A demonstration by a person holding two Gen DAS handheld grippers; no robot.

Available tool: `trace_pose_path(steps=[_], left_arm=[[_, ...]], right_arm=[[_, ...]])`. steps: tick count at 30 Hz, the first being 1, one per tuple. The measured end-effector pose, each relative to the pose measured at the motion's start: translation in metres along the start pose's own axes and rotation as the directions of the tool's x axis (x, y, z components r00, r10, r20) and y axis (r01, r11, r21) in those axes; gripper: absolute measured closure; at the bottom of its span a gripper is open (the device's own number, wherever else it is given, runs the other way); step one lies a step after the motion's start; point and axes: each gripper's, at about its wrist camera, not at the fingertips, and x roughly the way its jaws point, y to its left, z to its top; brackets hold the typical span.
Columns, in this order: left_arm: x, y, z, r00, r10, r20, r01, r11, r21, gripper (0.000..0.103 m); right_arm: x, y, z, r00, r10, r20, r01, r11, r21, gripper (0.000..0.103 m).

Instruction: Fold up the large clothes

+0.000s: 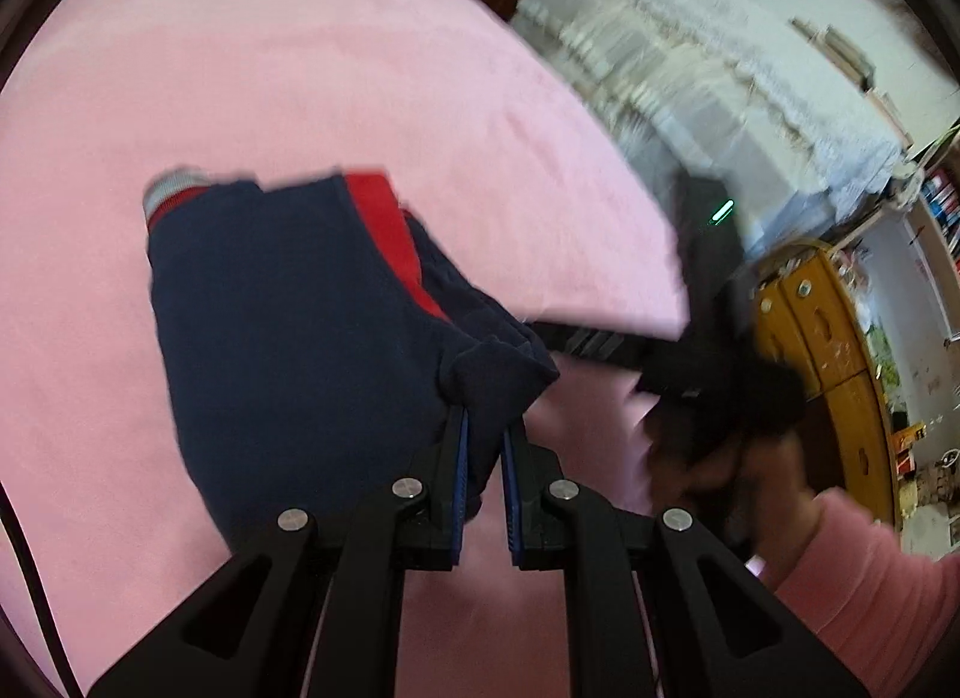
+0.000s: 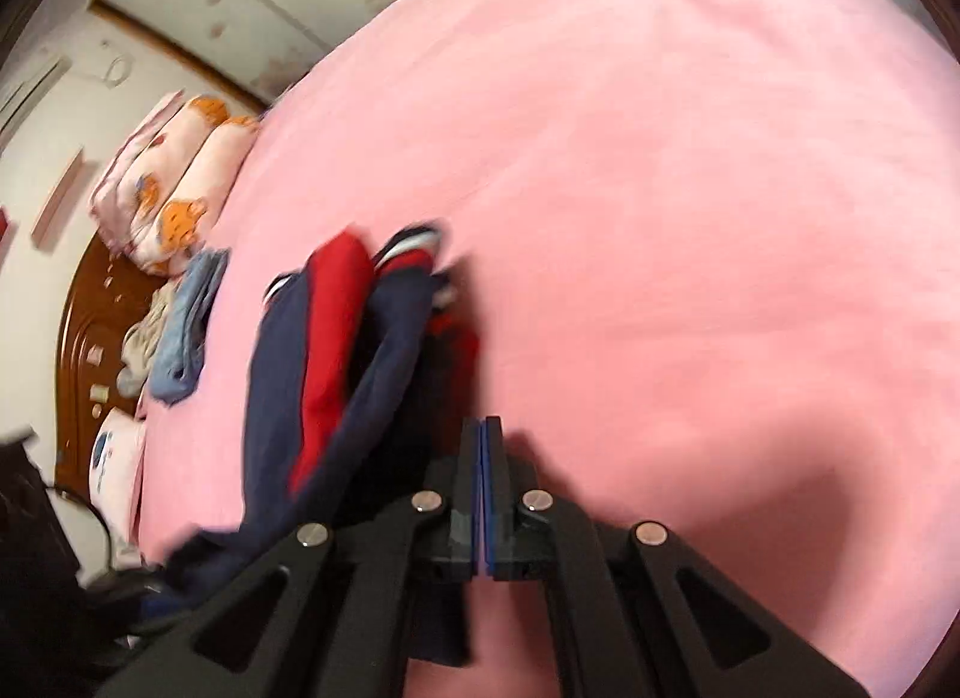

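The navy-and-red garment [image 1: 282,308] lies bunched on the pink bedspread [image 1: 300,68], one corner lifted off it. The left gripper [image 1: 483,434] pinches that corner between its blue pads, probably to carry the edge across for a fold. The right gripper [image 2: 483,428] has its fingers pressed together on nothing, just beside the garment. Only the right wrist view shows the pillows [image 2: 174,182] and a blue cloth [image 2: 186,332] beyond the garment; only the left shows a pink sleeve [image 1: 870,590].

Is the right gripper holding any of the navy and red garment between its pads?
No: the right gripper has its blue pads pressed together with nothing between them, the navy and red garment lying beside it.
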Motion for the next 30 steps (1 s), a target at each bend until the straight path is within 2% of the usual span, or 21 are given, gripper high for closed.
trace_pose_path(steps=[3, 7, 10, 12, 14, 16, 18, 20, 21, 25, 26, 27, 30], left_arm=[[0.017, 0.002, -0.009, 0.998, 0.008, -0.059, -0.008, 1.0, -0.011, 0.095], [0.034, 0.005, -0.021, 0.989, 0.038, -0.146, -0.04, 0.999, -0.006, 0.095], [0.043, 0.007, -0.03, 0.975, 0.021, -0.22, -0.028, 0.999, -0.029, 0.093], [0.044, 0.005, -0.037, 0.962, 0.046, -0.267, -0.053, 0.998, -0.02, 0.088], [0.036, 0.001, -0.042, 0.963, 0.078, -0.256, -0.079, 0.997, 0.007, 0.081], [0.022, 0.0, -0.043, 0.97, 0.078, -0.231, -0.079, 0.997, 0.005, 0.073], [0.007, 0.003, -0.043, 0.976, 0.076, -0.204, -0.081, 0.997, -0.015, 0.057], [-0.006, 0.007, -0.04, 0.98, 0.091, -0.176, -0.098, 0.995, -0.033, 0.044], [-0.013, 0.01, -0.039, 0.982, 0.102, -0.159, -0.11, 0.993, -0.043, 0.042], [-0.03, 0.03, -0.029, 0.981, 0.152, -0.123, -0.167, 0.979, -0.119, 0.038], [-0.032, 0.034, -0.028, 0.98, 0.159, -0.116, -0.175, 0.975, -0.139, 0.037], [-0.034, 0.041, -0.027, 0.98, 0.165, -0.107, -0.181, 0.97, -0.163, 0.037], [-0.041, 0.053, -0.024, 0.979, 0.187, -0.076, -0.198, 0.961, -0.192, 0.037]], right_arm=[[-0.011, -0.011, 0.003, 1.0, 0.004, 0.012, -0.004, 0.999, 0.043, 0.099], [-0.017, -0.003, 0.007, 0.999, 0.032, 0.022, -0.033, 0.998, 0.057, 0.098], [-0.011, 0.001, 0.01, 0.995, 0.101, -0.001, -0.101, 0.993, 0.057, 0.098], [-0.008, 0.012, 0.01, 0.992, 0.124, -0.026, -0.123, 0.992, 0.039, 0.098], [0.002, 0.026, 0.012, 0.99, 0.123, -0.066, -0.122, 0.992, 0.011, 0.097], [0.014, 0.041, 0.012, 0.989, 0.112, -0.097, -0.114, 0.993, -0.017, 0.089], [0.022, 0.05, 0.014, 0.986, 0.123, -0.111, -0.127, 0.991, -0.03, 0.078], [0.03, 0.058, 0.015, 0.987, 0.112, -0.116, -0.117, 0.992, -0.04, 0.07], [0.033, 0.062, 0.016, 0.988, 0.099, -0.116, -0.105, 0.993, -0.048, 0.069], [0.033, 0.06, 0.02, 0.993, 0.062, -0.1, -0.068, 0.996, -0.053, 0.07], [0.032, 0.063, 0.019, 0.994, 0.056, -0.092, -0.062, 0.996, -0.063, 0.076], [0.03, 0.062, 0.018, 0.995, 0.053, -0.085, -0.059, 0.995, -0.078, 0.093], [0.024, 0.065, 0.013, 0.997, 0.041, -0.062, -0.048, 0.992, -0.118, 0.097]])
